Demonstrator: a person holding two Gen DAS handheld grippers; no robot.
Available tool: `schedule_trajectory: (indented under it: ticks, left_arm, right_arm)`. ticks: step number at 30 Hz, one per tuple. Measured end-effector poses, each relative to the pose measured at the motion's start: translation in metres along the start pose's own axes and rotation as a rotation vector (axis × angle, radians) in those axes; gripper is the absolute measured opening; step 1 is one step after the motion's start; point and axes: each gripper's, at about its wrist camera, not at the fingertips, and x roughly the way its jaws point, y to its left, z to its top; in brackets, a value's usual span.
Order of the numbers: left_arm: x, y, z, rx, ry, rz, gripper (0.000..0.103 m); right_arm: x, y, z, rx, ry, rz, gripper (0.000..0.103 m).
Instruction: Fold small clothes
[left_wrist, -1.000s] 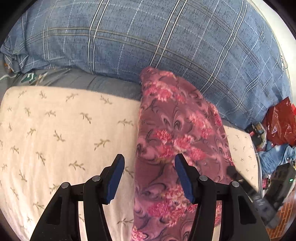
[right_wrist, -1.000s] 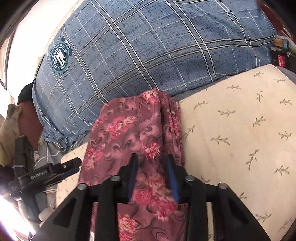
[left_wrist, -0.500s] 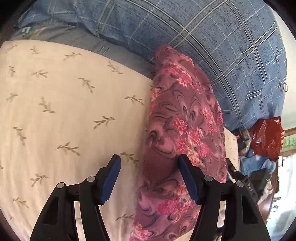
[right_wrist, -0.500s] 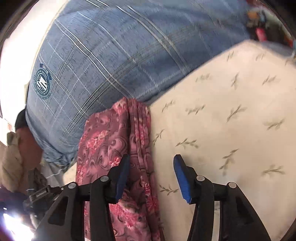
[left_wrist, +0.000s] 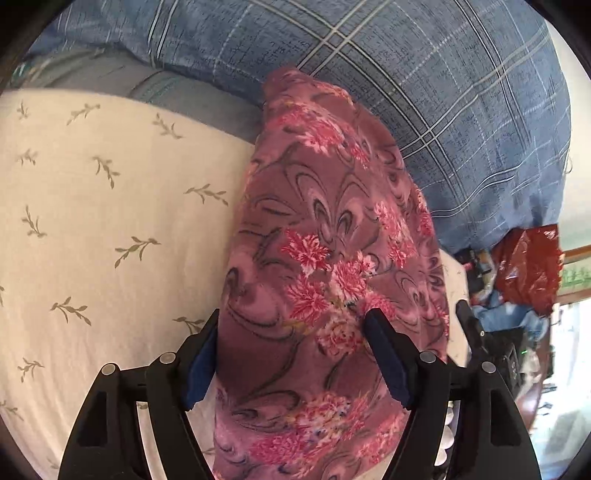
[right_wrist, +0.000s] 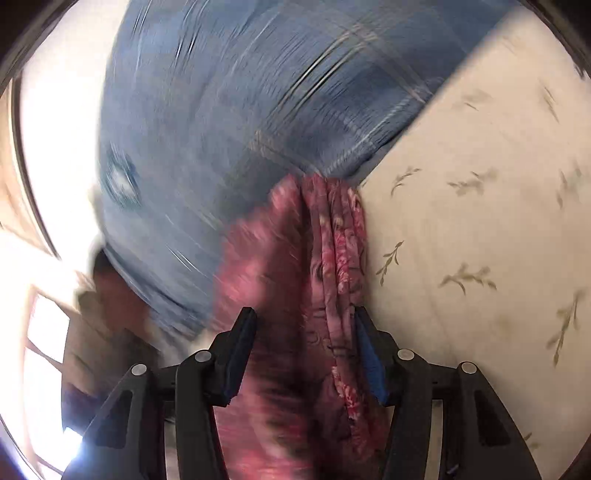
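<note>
The left gripper (left_wrist: 295, 354) is standing with its jaws spread wide, and the pink floral garment (left_wrist: 332, 258) is lying between them, running forward from under the fingers and narrowing toward its far end. The garment's left edge is hiding part of the left blue pad (left_wrist: 201, 365), while the right pad is sitting over the cloth near its right edge; neither pad is visibly squeezing the fabric. To the left of this gripper the cream sheet with small leaf sprigs (left_wrist: 110, 221) is spreading out, and ahead and to the right the blue plaid quilt (left_wrist: 424, 92) is bulging up against the garment's far tip. Farther right, past the garment, a red plastic bag (left_wrist: 528, 262) is sitting among blurred clutter. The right gripper (right_wrist: 301, 350) is also holding its jaws apart, with the same garment (right_wrist: 321, 295) lying between them as a bunch of lengthwise pleats, nearer the right finger than the left. This view is smeared by motion, so whether the pads are touching the cloth cannot be told. The sheet (right_wrist: 480, 240) is lying to the right of this gripper and the quilt (right_wrist: 240, 129) is rising ahead and to the left.
</note>
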Motion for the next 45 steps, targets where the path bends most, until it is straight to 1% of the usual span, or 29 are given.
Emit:
schedule_trajectory:
  ticks: [1, 2, 3, 4, 5, 6, 8, 9, 10, 11, 12, 13, 16, 18, 21, 24, 27, 30, 32, 34, 36, 37, 38, 39, 40, 42, 43, 44, 45]
  left_arm:
    - [-0.001, 0.002, 0.0, -0.013, 0.003, -0.014, 0.074]
    - [0.0, 0.003, 0.001, -0.024, 0.006, -0.025, 0.074]
    - [-0.001, 0.005, 0.003, -0.034, 0.008, -0.033, 0.074]
    - [0.0, 0.006, 0.004, -0.04, 0.012, -0.034, 0.074]
    - [-0.001, 0.007, 0.005, -0.041, 0.012, -0.032, 0.074]
    - [0.001, 0.006, 0.006, -0.04, 0.012, -0.026, 0.074]
    - [0.003, 0.003, 0.008, -0.043, 0.009, -0.009, 0.073]
    - [0.004, 0.0, 0.008, -0.044, 0.005, 0.018, 0.069]
    - [0.003, -0.003, 0.006, -0.032, -0.002, 0.055, 0.056]
    - [0.003, -0.008, 0.005, -0.005, -0.01, 0.089, 0.051]
    - [0.002, -0.013, 0.003, 0.022, -0.02, 0.108, 0.043]
    - [-0.001, -0.018, 0.0, 0.037, -0.04, 0.112, 0.035]
    - [-0.013, -0.031, -0.009, 0.081, -0.091, 0.115, 0.029]
    - [-0.024, -0.037, -0.018, 0.108, -0.117, 0.128, 0.029]
    - [-0.043, -0.038, -0.032, 0.15, -0.155, 0.154, 0.029]
    - [-0.075, -0.027, -0.05, 0.171, -0.205, 0.187, 0.029]
    - [-0.102, -0.01, -0.069, 0.156, -0.229, 0.201, 0.029]
    - [-0.134, 0.013, -0.089, 0.133, -0.253, 0.225, 0.029]
    - [-0.149, 0.023, -0.102, 0.128, -0.264, 0.247, 0.03]
    - [-0.156, 0.039, -0.112, 0.113, -0.265, 0.258, 0.032]
    - [-0.153, 0.056, -0.121, 0.094, -0.247, 0.304, 0.036]
    - [-0.146, 0.066, -0.124, 0.079, -0.218, 0.35, 0.039]
    - [-0.141, 0.076, -0.124, 0.068, -0.186, 0.348, 0.044]
    - [-0.139, 0.085, -0.126, 0.05, -0.17, 0.305, 0.05]
    - [-0.143, 0.091, -0.128, 0.026, -0.177, 0.265, 0.056]
    - [-0.15, 0.095, -0.127, 0.012, -0.172, 0.219, 0.057]
    - [-0.153, 0.094, -0.124, 0.016, -0.174, 0.207, 0.054]
    - [-0.158, 0.093, -0.12, 0.022, -0.185, 0.209, 0.053]
    - [-0.161, 0.09, -0.115, 0.03, -0.202, 0.216, 0.053]
  right_arm:
    - [-0.004, -0.006, 0.0, 0.044, -0.018, 0.043, 0.056]
    - [-0.005, -0.009, 0.0, 0.065, -0.028, 0.063, 0.056]
    - [-0.004, -0.007, -0.001, 0.058, -0.027, 0.054, 0.055]
    - [-0.001, -0.002, -0.001, 0.026, -0.015, 0.018, 0.055]
    - [0.007, 0.008, -0.002, -0.042, 0.011, -0.049, 0.056]
    - [0.014, 0.017, -0.004, -0.099, 0.034, -0.096, 0.059]
    - [0.034, 0.041, -0.011, -0.279, 0.09, -0.237, 0.061]
    - [0.041, 0.051, -0.016, -0.37, 0.095, -0.29, 0.06]
    - [0.044, 0.058, -0.02, -0.433, 0.091, -0.33, 0.054]
    - [0.046, 0.064, -0.024, -0.478, 0.088, -0.361, 0.05]
    - [0.046, 0.067, -0.027, -0.496, 0.085, -0.365, 0.037]
    - [0.044, 0.07, -0.029, -0.508, 0.074, -0.366, 0.03]
    - [0.036, 0.078, -0.037, -0.525, 0.026, -0.384, 0.024]
    - [0.029, 0.087, -0.046, -0.541, -0.006, -0.39, 0.023]
    - [0.018, 0.104, -0.064, -0.566, -0.033, -0.365, 0.023]
    - [0.014, 0.12, -0.09, -0.575, -0.021, -0.315, 0.023]
    - [0.012, 0.131, -0.114, -0.572, 0.001, -0.267, 0.023]
    - [0.019, 0.138, -0.141, -0.543, 0.028, -0.218, 0.023]
    - [0.028, 0.141, -0.163, -0.534, 0.043, -0.183, 0.023]
    - [0.034, 0.14, -0.18, -0.528, 0.052, -0.161, 0.024]
    - [0.044, 0.132, -0.196, -0.516, 0.061, -0.168, 0.026]
    - [0.049, 0.125, -0.202, -0.509, 0.068, -0.196, 0.028]
    - [0.055, 0.117, -0.205, -0.505, 0.075, -0.237, 0.029]
    - [0.057, 0.108, -0.207, -0.493, 0.08, -0.25, 0.035]
    - [0.053, 0.104, -0.207, -0.472, 0.075, -0.236, 0.036]
    - [0.047, 0.102, -0.2, -0.411, 0.081, -0.225, 0.037]
    - [0.044, 0.106, -0.197, -0.407, 0.076, -0.231, 0.037]
    - [0.039, 0.111, -0.193, -0.42, 0.052, -0.243, 0.037]
    - [0.033, 0.119, -0.187, -0.435, 0.009, -0.246, 0.037]
